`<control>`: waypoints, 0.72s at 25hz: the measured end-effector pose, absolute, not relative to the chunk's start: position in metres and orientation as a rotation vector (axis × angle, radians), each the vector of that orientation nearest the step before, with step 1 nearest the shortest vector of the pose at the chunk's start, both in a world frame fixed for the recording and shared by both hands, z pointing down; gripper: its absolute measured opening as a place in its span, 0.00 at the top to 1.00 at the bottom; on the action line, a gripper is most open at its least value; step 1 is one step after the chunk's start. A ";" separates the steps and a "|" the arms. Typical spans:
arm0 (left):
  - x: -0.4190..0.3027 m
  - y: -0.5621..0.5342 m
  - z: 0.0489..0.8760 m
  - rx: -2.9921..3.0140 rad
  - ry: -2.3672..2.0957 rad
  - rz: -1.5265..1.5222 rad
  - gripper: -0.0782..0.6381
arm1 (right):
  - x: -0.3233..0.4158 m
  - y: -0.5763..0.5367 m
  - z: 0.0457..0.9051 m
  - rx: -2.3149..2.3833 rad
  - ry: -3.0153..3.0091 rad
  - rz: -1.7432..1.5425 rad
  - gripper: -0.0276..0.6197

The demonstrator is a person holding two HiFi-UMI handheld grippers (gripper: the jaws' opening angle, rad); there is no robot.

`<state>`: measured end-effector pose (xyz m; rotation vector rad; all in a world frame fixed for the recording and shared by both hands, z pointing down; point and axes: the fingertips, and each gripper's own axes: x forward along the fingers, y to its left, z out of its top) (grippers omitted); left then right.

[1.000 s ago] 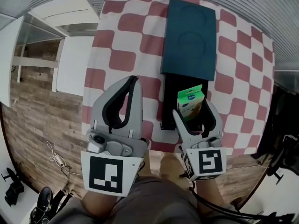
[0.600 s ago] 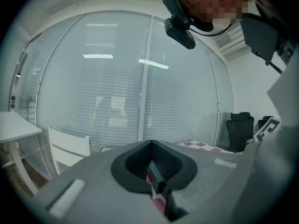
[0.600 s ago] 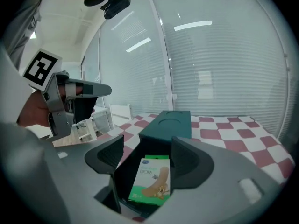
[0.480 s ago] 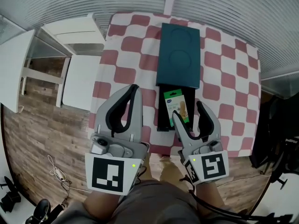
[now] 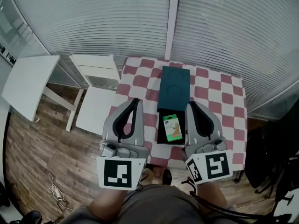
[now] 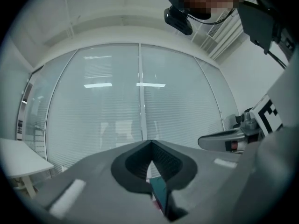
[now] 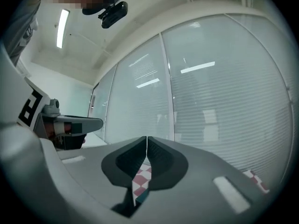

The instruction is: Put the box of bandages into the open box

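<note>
two grippers have lifted: left gripper jaws pressed together, right gripper just snapped closed, empty; the box of bandages now lies flat in the open box, print unreadable

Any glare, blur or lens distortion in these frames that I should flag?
Head view: strong fisheye, the window blinds bow into curves; evenly lit, the bandage box is sharp. Left gripper view: dark round vignette, lamp reflections on the glass, a mosaic patch at the top. Right gripper view: same vignette, a bright ceiling strip light, more reflections on the glass.
</note>
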<state>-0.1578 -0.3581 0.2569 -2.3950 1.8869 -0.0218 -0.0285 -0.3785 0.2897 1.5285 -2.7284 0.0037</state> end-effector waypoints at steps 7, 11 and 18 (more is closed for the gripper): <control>-0.148 -0.343 0.219 -2.317 1.855 0.049 0.89 | -0.024 -0.372 0.246 1.541 -2.767 -0.131 0.92; -0.145 -0.335 0.212 -2.294 1.855 0.062 0.89 | -0.022 -0.366 0.238 1.542 -2.771 -0.170 0.92; -0.141 -0.329 0.205 -2.270 1.841 0.059 0.89 | -0.020 -0.362 0.231 1.531 -2.791 -0.194 0.92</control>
